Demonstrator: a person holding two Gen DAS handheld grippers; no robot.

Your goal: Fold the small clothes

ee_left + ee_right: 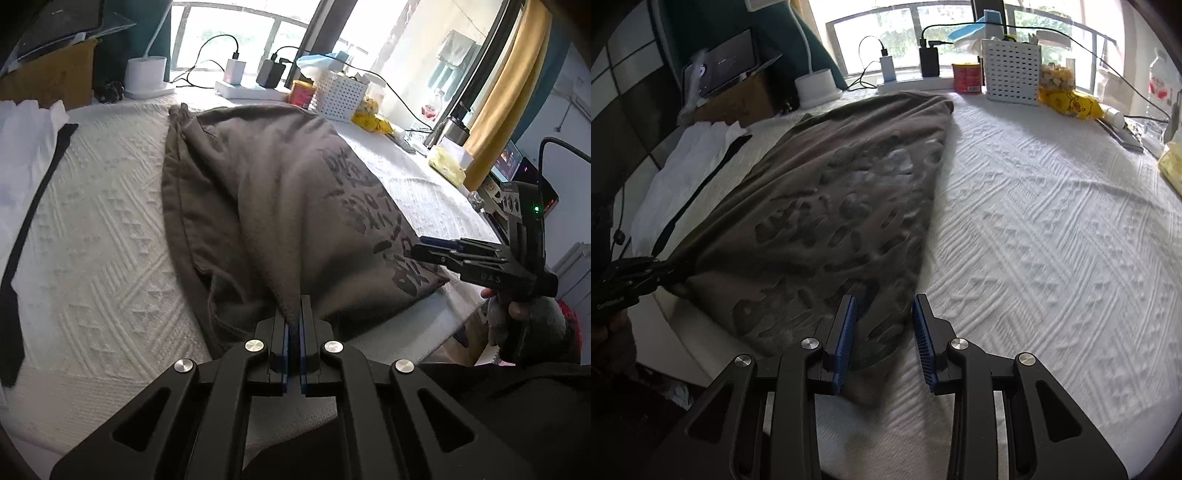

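Right wrist view: garment [827, 221] spread on the table [1052, 240], left of centre; folded cloth [683, 177] further left; basket [1012, 70] and can [966, 77] along the far edge, upper centre, probably before the window [897, 33].

A lived-in room at home, seen in daylight. A white textured bedspread [1052, 221] covers the surface; beyond its far edge, a window [897, 37] ledge holds plugged-in chargers [929, 61], a white perforated basket [1012, 70] and a red tin [966, 77]
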